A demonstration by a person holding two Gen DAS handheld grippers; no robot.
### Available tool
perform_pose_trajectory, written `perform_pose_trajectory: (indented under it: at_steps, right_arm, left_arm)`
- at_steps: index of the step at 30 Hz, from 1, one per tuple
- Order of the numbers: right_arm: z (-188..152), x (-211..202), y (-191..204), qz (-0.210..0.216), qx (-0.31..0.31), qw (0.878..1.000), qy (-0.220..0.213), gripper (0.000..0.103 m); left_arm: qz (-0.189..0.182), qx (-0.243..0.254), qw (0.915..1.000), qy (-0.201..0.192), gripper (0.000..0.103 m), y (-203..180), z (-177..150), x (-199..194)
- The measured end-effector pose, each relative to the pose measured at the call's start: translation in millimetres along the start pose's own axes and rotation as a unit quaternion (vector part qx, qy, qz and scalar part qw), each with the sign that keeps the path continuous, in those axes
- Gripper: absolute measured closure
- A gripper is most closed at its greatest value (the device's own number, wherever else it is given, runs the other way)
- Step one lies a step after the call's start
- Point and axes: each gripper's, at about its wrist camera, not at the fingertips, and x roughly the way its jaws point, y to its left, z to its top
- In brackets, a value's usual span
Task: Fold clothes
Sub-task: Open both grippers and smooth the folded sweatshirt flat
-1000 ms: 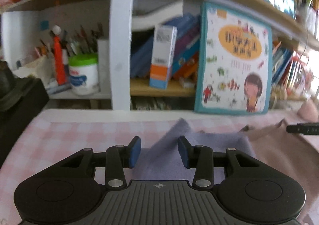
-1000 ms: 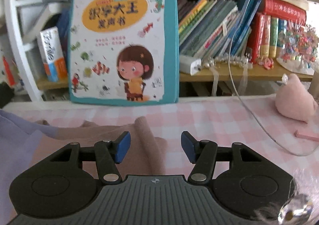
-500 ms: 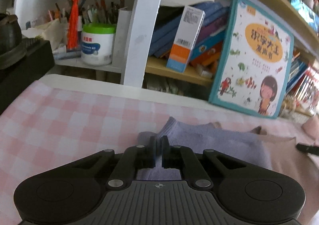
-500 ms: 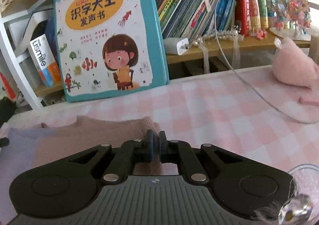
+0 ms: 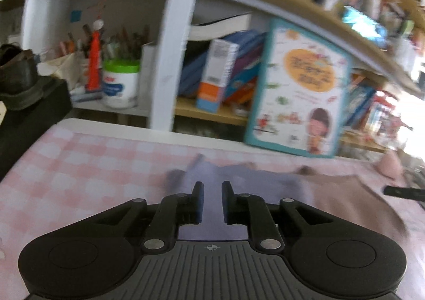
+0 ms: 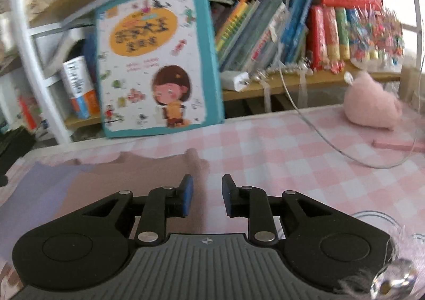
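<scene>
**Both claws let go, cloth lies flat**

We look at our left claw (image 5: 212, 200) first. Its two fingers stand a little apart, with a small gap between the blue pads. Nothing is in the gap. We see purple cloth (image 5: 239, 180) under it and in front of it, but the pads do not pinch it. We cannot tell if the fingertips brush the cloth.

Our right claw (image 6: 205, 195) is open a bit wider. It holds nothing too. The edge of the brown cloth (image 6: 138, 175) runs right under the gap, and the left finger hangs over the cloth while the right finger hangs over the pink checked tablecloth (image 6: 279, 156).

Now we look out from the claws. The purple part and the brown part lie side by side and touch (they may be one piece of clothing or two, we cannot tell). They lie flat in the middle of the table, with little bumps along the far edge. From the left view, the tip of the right claw (image 5: 403, 191) pokes in at the right side.

How far are we? We think one fold may be laid down, since the cloth looks neat and flat. More folds are likely left, because the cloth is wide and not yet a small tidy stack.

Behind the table stands a picture book (image 6: 156, 61), and a pink fluffy toy (image 6: 372, 103) sits far to the right.
</scene>
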Motion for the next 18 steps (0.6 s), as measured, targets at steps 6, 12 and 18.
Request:
perform_pose_trajectory:
  at_steps: [6,12,18]
  right_arm:
    - [-17,-31,38,0.049,-0.060,0.997,-0.016,0.070]
    - [-37,-46,68,0.068,-0.107,0.992,-0.016,0.068]
    - [-62,-52,89,0.081,-0.158,0.984,0.002,0.061]
  left_arm:
    - [-0.011,0.045,0.9989,-0.005,0.088,-39,-16,-19]
    - [-0.024,0.060,0.9979,0.010,0.088,-62,-34,-30]
    - [-0.025,0.097,0.9948,0.021,0.086,-85,-51,-37]
